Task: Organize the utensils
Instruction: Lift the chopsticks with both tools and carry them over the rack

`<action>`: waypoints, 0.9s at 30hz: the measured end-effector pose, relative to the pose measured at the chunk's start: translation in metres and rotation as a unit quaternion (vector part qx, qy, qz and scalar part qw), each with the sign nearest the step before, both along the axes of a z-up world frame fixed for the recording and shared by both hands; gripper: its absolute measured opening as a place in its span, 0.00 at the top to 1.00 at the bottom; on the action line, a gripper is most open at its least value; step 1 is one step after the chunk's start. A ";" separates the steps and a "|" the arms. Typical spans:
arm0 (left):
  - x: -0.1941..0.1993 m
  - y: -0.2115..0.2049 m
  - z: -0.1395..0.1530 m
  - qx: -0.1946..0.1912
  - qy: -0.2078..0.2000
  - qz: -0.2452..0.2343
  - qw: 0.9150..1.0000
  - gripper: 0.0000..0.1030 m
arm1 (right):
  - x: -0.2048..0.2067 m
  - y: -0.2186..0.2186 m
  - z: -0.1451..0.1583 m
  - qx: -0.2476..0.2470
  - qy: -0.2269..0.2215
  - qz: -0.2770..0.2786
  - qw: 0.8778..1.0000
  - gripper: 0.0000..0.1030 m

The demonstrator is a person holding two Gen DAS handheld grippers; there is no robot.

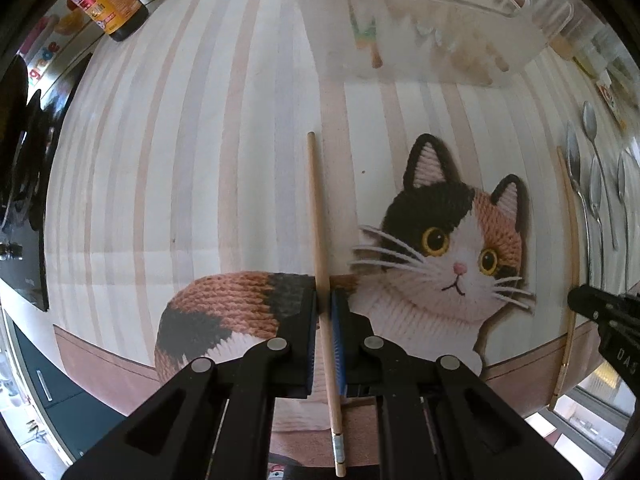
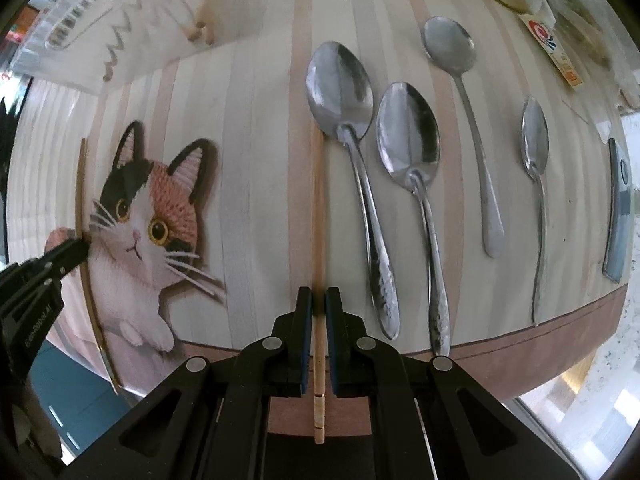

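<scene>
My left gripper [image 1: 324,300] is shut on a wooden chopstick [image 1: 318,216] that points away over the cat-print mat. My right gripper [image 2: 318,300] is shut on a second wooden chopstick [image 2: 319,200], which lies just left of a row of several metal spoons [image 2: 408,132]. In the left wrist view the right gripper [image 1: 576,300] shows at the right edge on that chopstick [image 1: 570,216], with the spoons [image 1: 592,184] beyond. In the right wrist view the left gripper [image 2: 80,248] shows at the left with its chopstick [image 2: 80,184].
A clear plastic organizer tray [image 1: 460,20] stands at the far side of the mat, also seen in the right wrist view [image 2: 80,20]. A dark sauce bottle [image 1: 116,4] stands at far left. A grey flat tool [image 2: 618,208] lies right of the spoons. The table's front edge is close.
</scene>
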State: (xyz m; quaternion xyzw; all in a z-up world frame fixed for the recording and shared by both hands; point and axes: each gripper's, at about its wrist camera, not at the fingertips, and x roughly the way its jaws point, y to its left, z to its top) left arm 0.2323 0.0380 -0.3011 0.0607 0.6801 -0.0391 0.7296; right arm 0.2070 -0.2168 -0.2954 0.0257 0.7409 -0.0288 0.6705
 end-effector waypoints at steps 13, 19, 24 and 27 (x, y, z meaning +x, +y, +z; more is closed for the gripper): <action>-0.019 -0.020 -0.004 0.008 0.010 -0.001 1.000 0.96 | -0.010 0.025 -0.001 -0.012 -0.021 0.017 1.000 0.93; -0.017 -0.025 -0.003 0.002 0.014 -0.002 1.000 0.95 | 0.009 0.047 0.000 -0.009 -0.025 0.022 0.999 0.93; -0.018 -0.022 -0.005 -0.021 0.029 0.001 0.999 0.95 | -0.002 0.052 -0.005 0.003 0.012 0.030 0.999 0.75; -0.019 -0.020 -0.005 -0.021 0.028 0.004 0.999 0.95 | -0.007 0.054 -0.005 -0.003 0.003 0.033 0.999 0.75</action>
